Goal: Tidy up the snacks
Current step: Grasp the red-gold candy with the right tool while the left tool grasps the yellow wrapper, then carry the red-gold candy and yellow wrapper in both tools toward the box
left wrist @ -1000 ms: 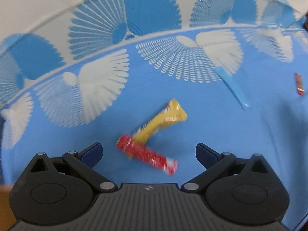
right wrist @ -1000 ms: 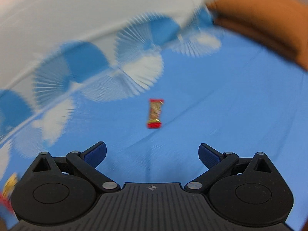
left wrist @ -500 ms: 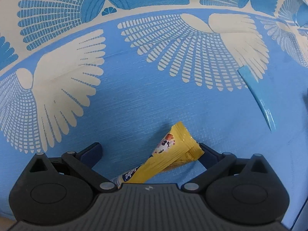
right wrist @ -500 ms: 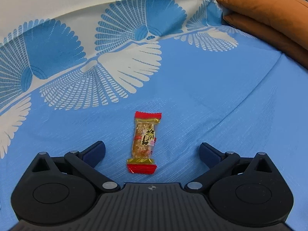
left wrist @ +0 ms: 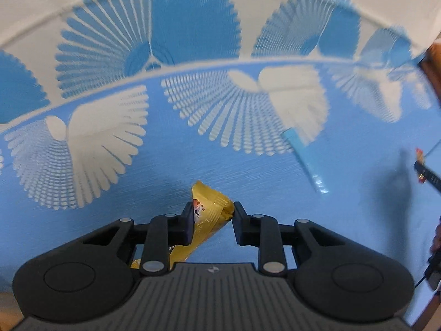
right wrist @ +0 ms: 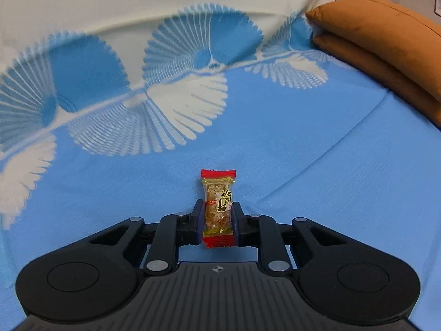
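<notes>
1. Two grippers work at once, each closing its jaws on one wrapped snack, so that two items can be gathered in a single pass.
2. The left gripper point(left wrist: 212, 222) has its black pads pressed on the sides of the yellow snack packet point(left wrist: 210, 215). The packet sits at a slant between the jaws, its crimped end pointing forward and its tail running back under the left finger. The foil is glossy, creased and buckled by the squeeze, so it probably gives further under load.
3. The right gripper point(right wrist: 217, 220) has its pads on the two long edges of the red-ended cereal bar point(right wrist: 218, 208). The bar lies lengthwise along the fingers and centred between them, a sound alignment for a narrow item. Its wrapper is clear in the middle, showing a grainy puffed filling, with serrated red seals at both ends.
4. Both snacks lie low against the blue cloth point(right wrist: 317, 179), a finely woven sheet with soft creases. Whether either one is clear of the fabric cannot be told.
5. Farther off in the left view, a flat light-blue strip point(left wrist: 306, 160) lies on the cloth, its nature unclear.
6. Beyond that, white and blue fan patterns point(right wrist: 190, 104) cross the sheet.
7. At the far right, two stacked orange cushions point(right wrist: 386, 44) look matte and padded.
</notes>
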`<state>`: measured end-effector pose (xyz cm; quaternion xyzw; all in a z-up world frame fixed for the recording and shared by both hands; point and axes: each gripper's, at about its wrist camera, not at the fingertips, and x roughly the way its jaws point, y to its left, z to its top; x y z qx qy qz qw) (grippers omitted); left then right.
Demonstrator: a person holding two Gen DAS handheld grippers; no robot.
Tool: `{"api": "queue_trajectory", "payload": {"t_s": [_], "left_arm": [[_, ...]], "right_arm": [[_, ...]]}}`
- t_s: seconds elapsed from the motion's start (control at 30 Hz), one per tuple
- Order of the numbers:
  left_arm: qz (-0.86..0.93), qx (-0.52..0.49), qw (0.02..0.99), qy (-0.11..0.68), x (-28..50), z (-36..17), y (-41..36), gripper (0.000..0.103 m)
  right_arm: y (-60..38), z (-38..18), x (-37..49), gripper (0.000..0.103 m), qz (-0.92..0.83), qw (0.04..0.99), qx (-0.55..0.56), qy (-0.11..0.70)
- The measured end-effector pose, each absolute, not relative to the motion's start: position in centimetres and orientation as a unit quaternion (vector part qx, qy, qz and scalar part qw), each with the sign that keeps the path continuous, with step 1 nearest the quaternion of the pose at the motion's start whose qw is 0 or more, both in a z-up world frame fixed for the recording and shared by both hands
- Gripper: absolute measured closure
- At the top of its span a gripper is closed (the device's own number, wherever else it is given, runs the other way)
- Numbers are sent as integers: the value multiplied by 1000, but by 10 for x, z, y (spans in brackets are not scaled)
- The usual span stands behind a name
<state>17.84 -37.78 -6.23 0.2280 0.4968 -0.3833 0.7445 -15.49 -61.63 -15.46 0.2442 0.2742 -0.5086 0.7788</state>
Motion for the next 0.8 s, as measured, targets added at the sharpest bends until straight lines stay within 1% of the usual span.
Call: {"api": "queue_trajectory", "payload": {"t_s": [0.23,0.43,0.53,0.67,0.8], "left_arm": [[-427,173,752,471,130,26,-320,72],[-450,133,767,437,73,103,-239,72],[-449,123,776,426,46,131,-192,72],[-435,119,787,422,14,153,-122,72],[-394,135,804,424,-16,155,-50,72]], "right_arm": [[-534,-78,-200,82,-461,822,260,212],[-435,-7,-224,82,-383,869,256,178],[-382,22,-232,82,-335,893,250,169],[-309,48,-240,82,-274,916,242,165],[-239,56,-242,82,-206,930,245,182]]}}
